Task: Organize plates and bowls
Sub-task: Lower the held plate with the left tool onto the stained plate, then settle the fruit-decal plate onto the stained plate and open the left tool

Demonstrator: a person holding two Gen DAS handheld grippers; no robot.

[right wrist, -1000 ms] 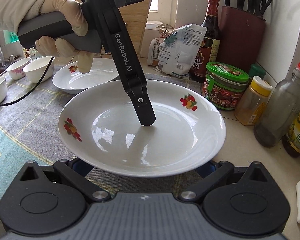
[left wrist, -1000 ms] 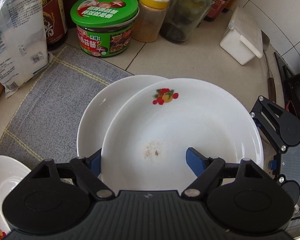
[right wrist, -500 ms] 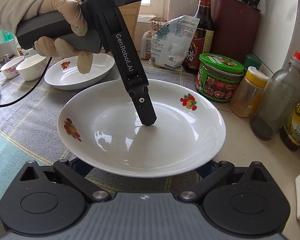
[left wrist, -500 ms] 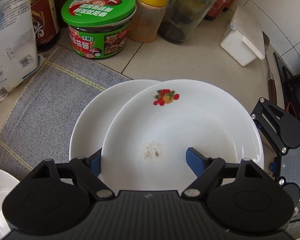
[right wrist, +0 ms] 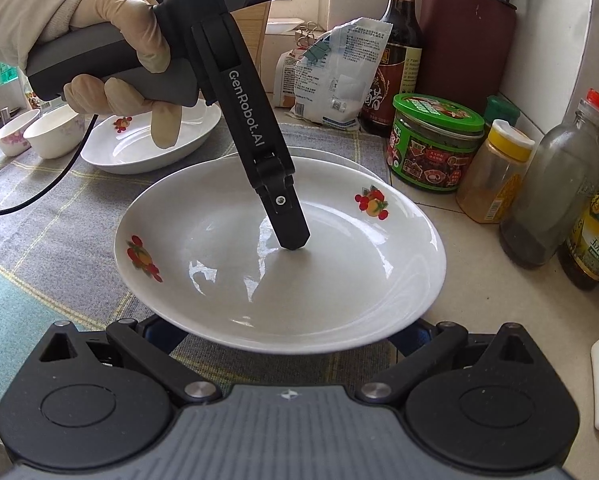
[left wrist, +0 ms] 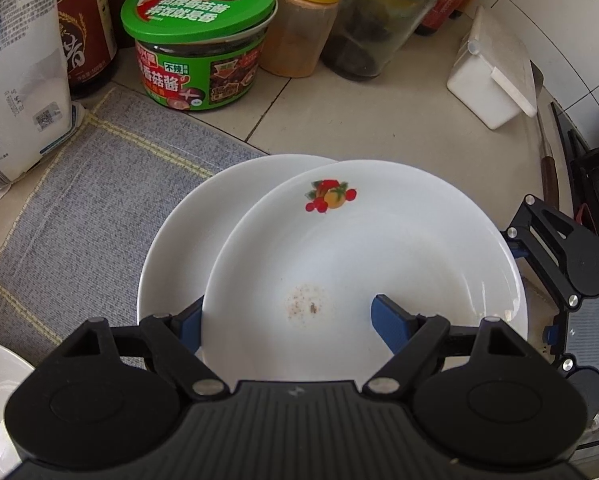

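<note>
Top plate (left wrist: 363, 264) held by left gripper (left wrist: 287, 320): jaws pinch near rim, one blue pad inside dish, other under it. Second plate (left wrist: 187, 232) lies beneath, offset toward 10 o'clock, overlap partial. Guess next move: slide top plate to 10 and drop. Left hand does work; right gripper (right wrist: 283, 332) mostly hidden under rim, jaws can't tell. Jars crowd 12 o'clock, grey mat (left wrist: 79, 208) gives room at 9.

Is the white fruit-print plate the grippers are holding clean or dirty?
Slightly dirty: the white fruit-print plate shows a small patch of brownish specks near its centre.
</note>
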